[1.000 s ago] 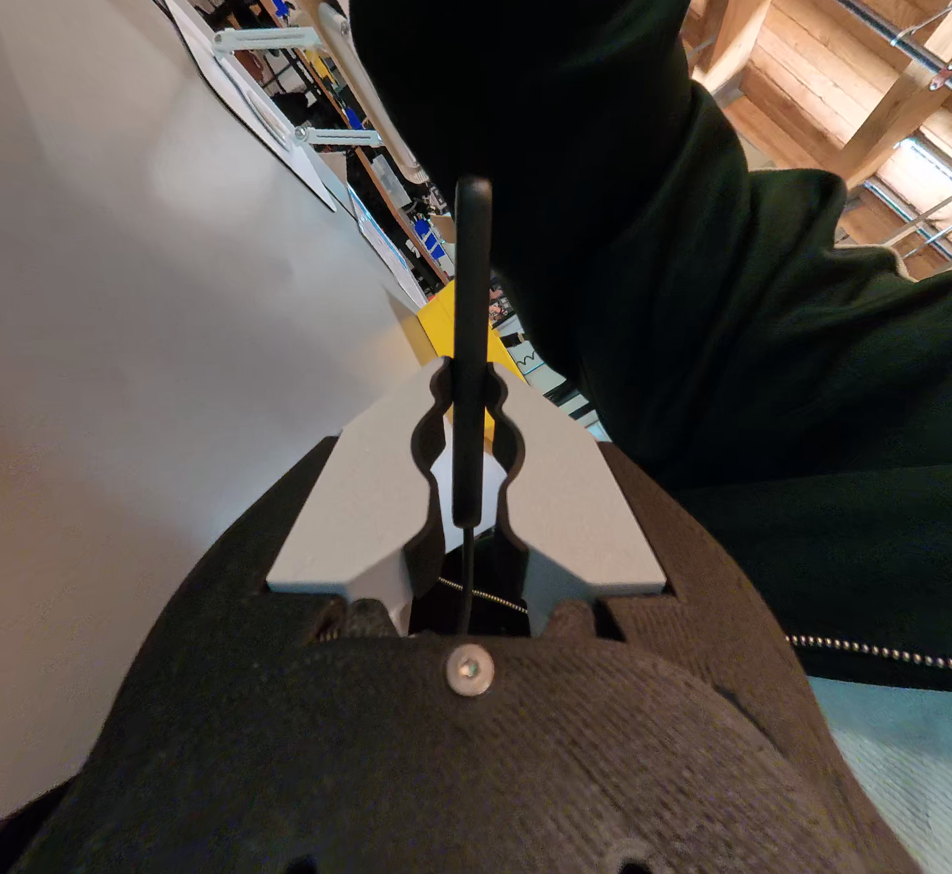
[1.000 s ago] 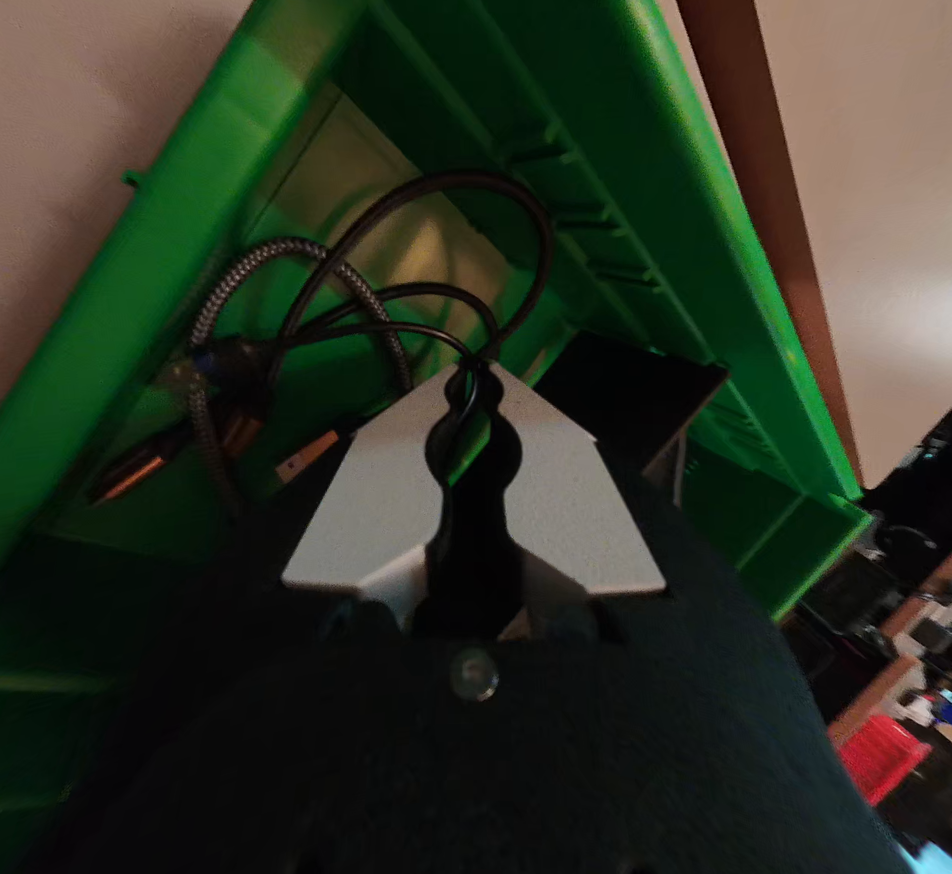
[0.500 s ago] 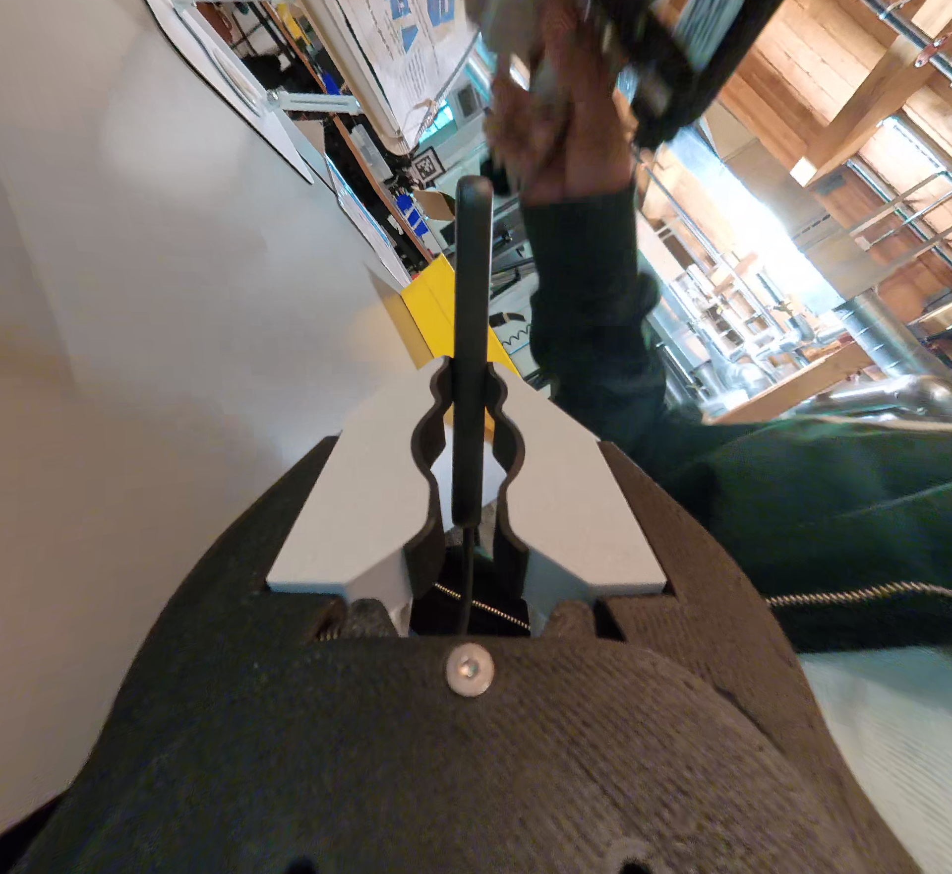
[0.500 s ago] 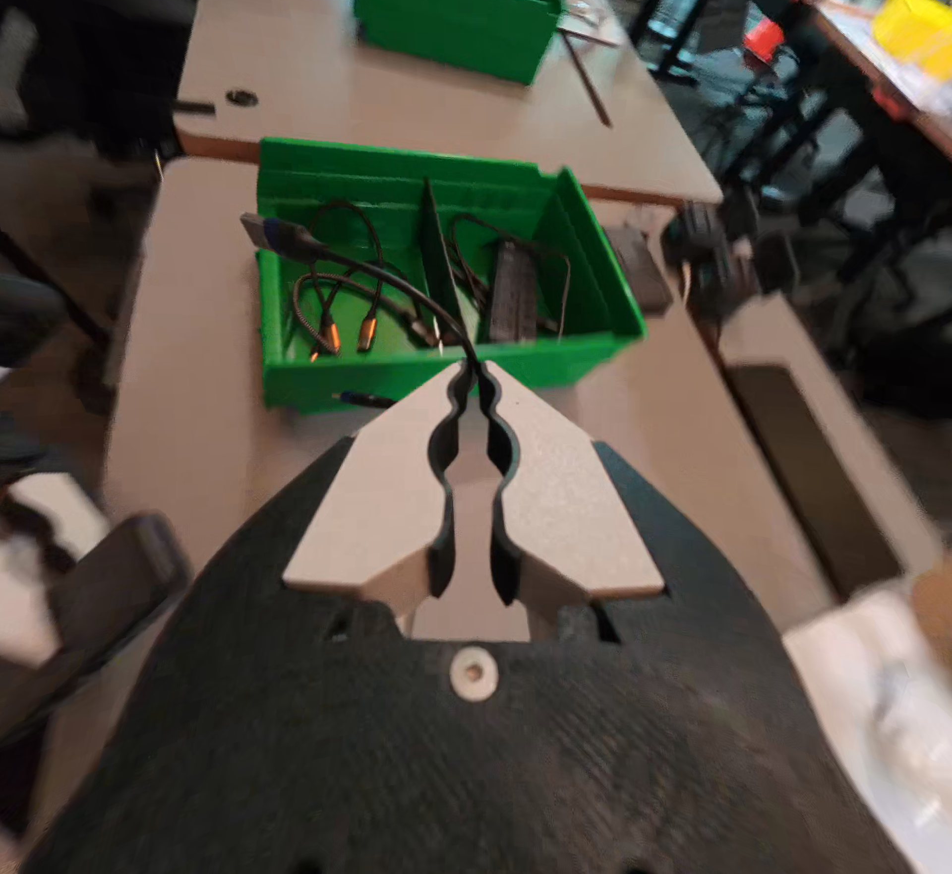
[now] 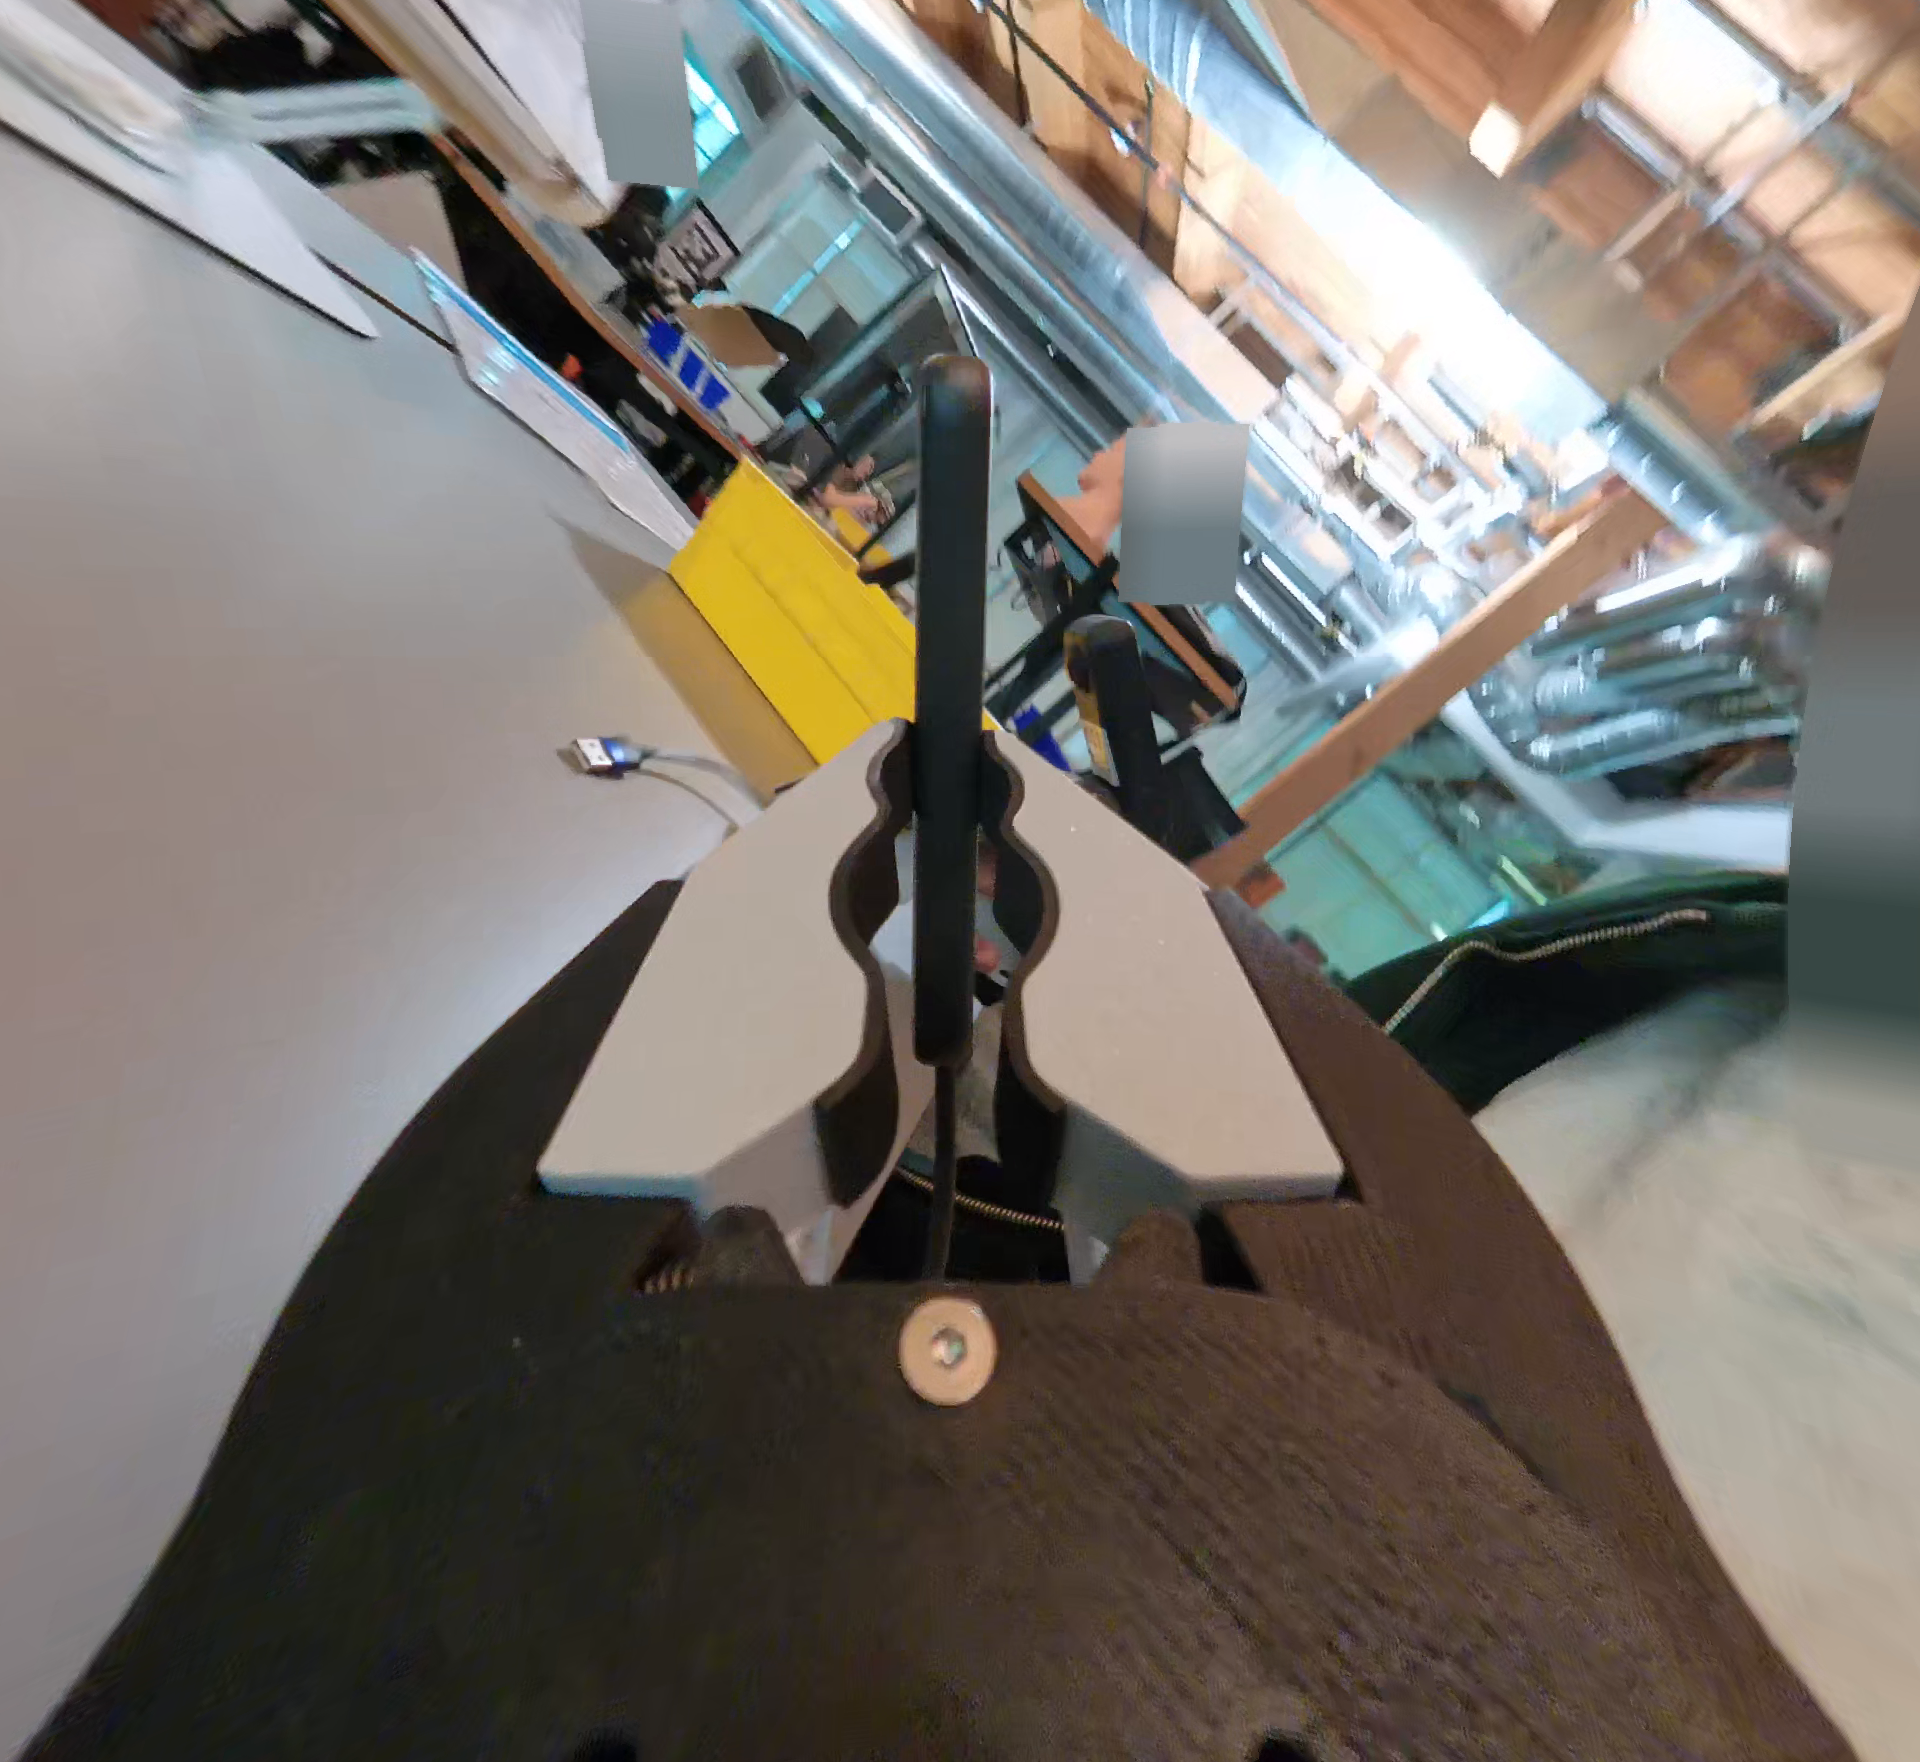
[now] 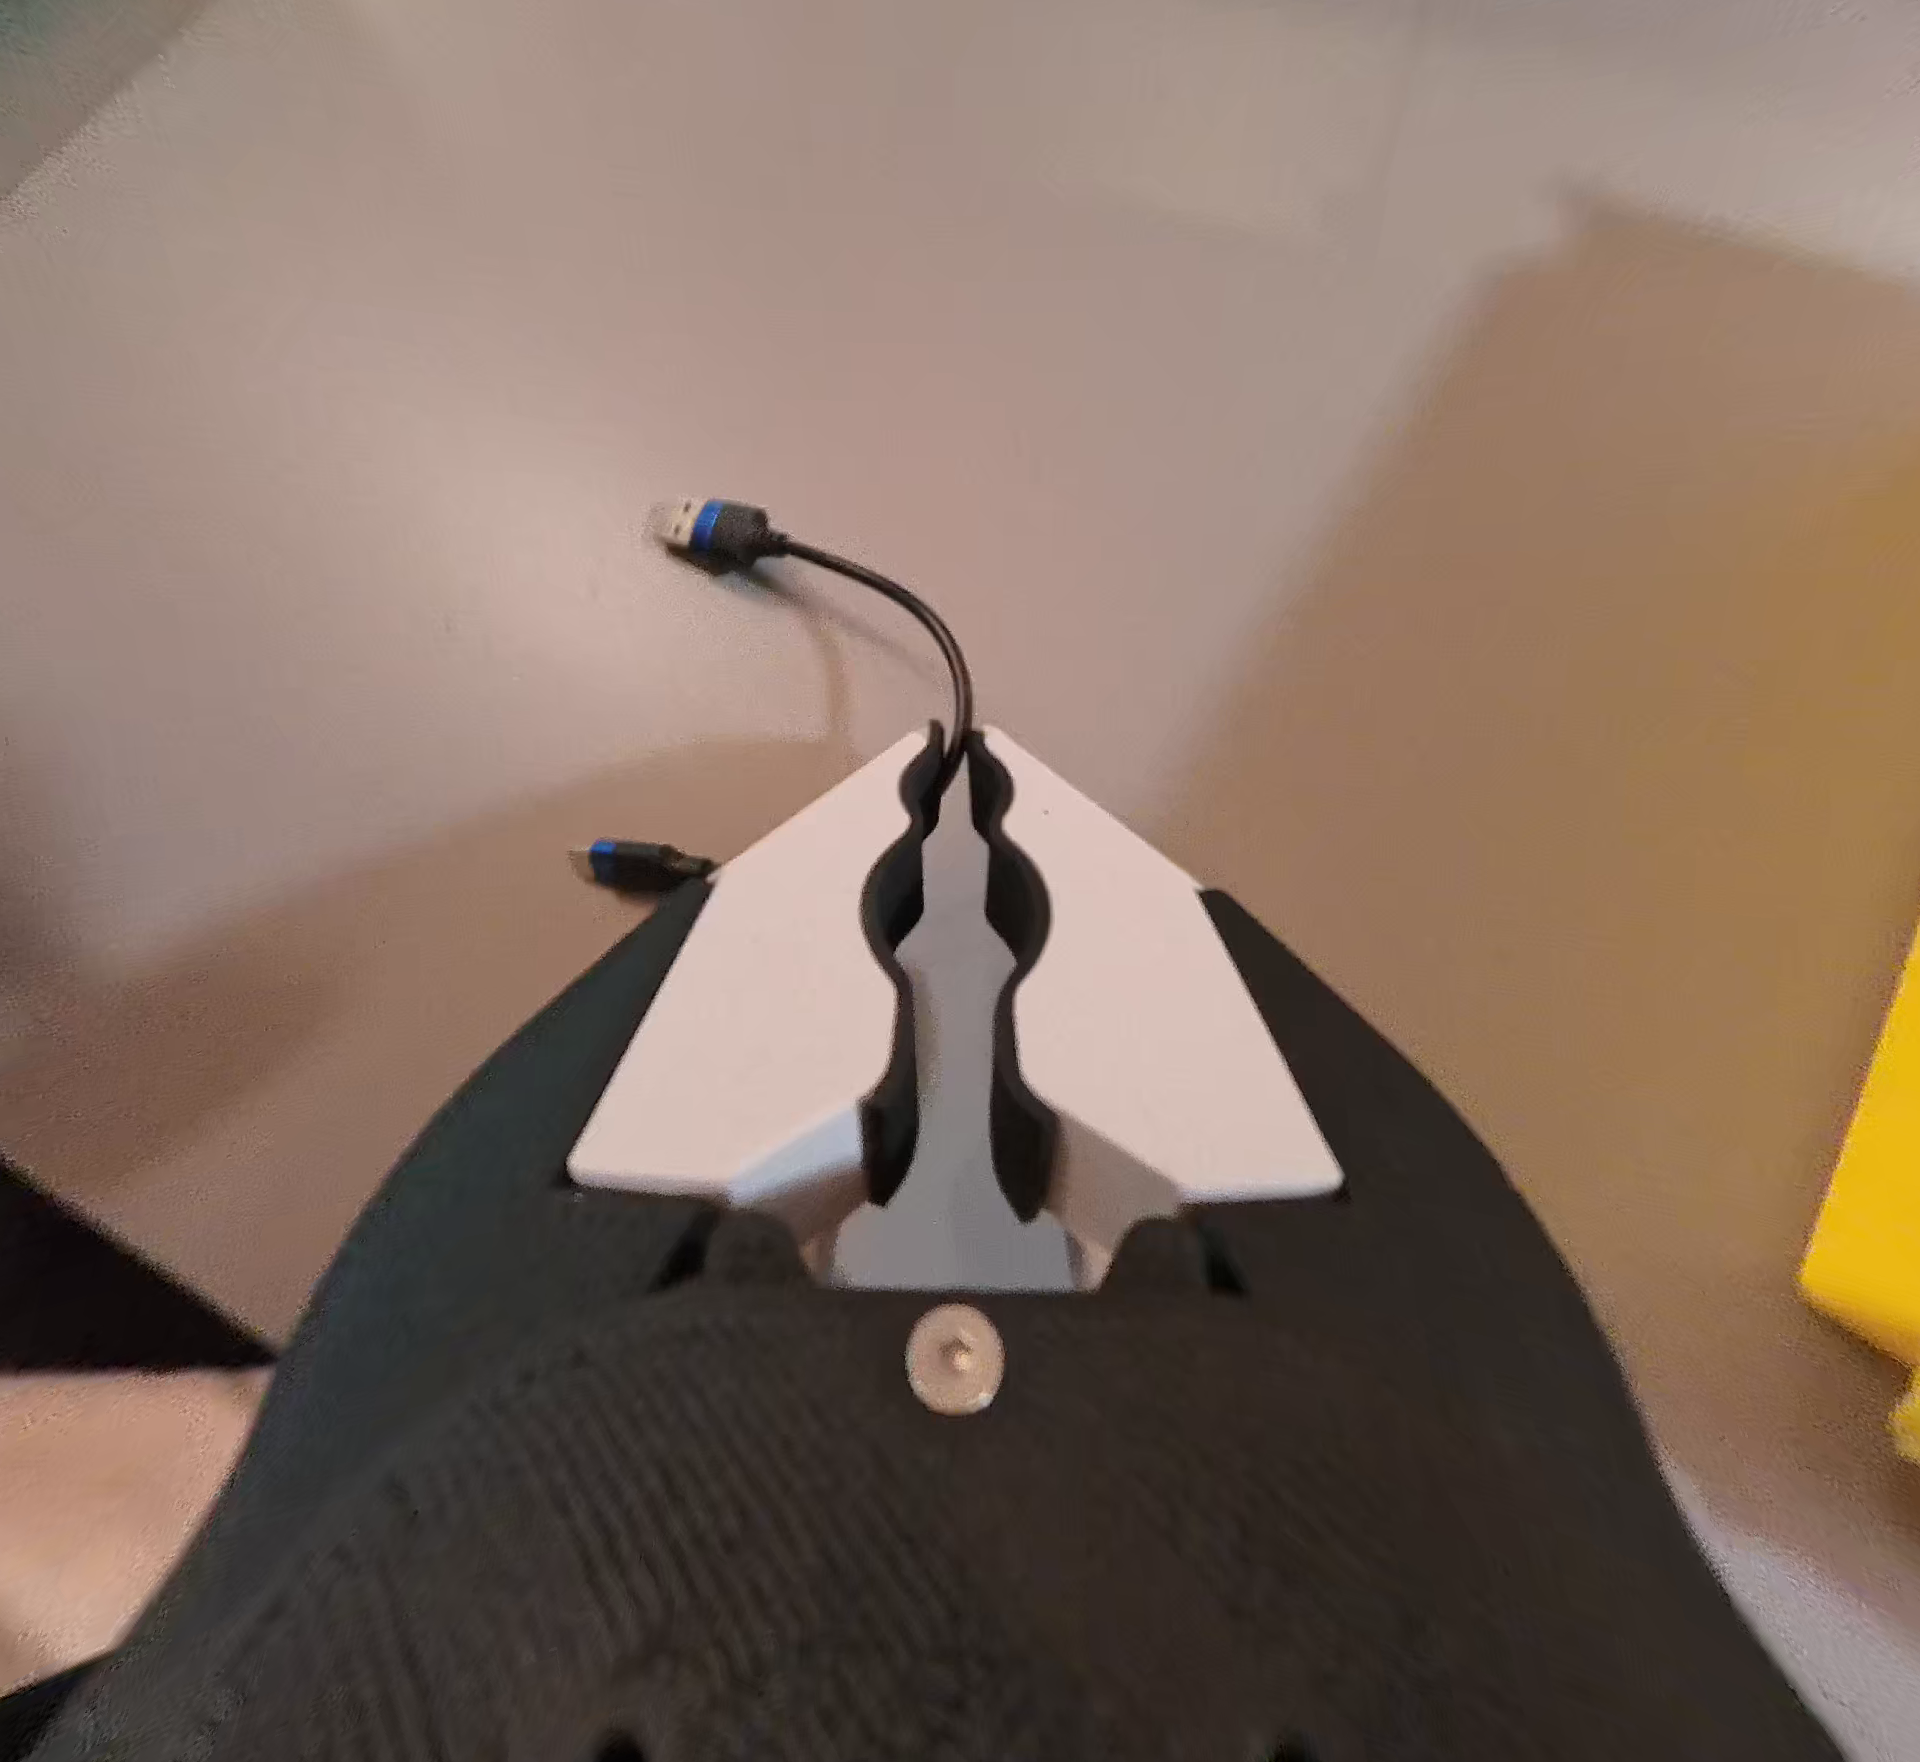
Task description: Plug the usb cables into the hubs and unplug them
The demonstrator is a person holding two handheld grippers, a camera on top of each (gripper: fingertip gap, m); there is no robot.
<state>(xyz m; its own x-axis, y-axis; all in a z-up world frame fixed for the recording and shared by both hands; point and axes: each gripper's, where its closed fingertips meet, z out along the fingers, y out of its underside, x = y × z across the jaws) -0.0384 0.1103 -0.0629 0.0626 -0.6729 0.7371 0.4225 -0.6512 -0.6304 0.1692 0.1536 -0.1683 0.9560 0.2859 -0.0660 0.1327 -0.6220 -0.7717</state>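
I see the beige worktop point(image 6: 935, 258) under my right gripper point(image 6: 954, 746), whose fingers pinch a doubled black usb cable point(image 6: 904, 606), its plug above the surface. My left gripper point(image 5: 948, 756) clamps a slim black hub point(image 5: 951, 673) edge-on.

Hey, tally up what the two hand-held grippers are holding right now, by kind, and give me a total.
Thin flat black hub, in the left hand-held gripper: 1
Thin black USB cable with blue-banded plugs, in the right hand-held gripper: 1
Total: 2
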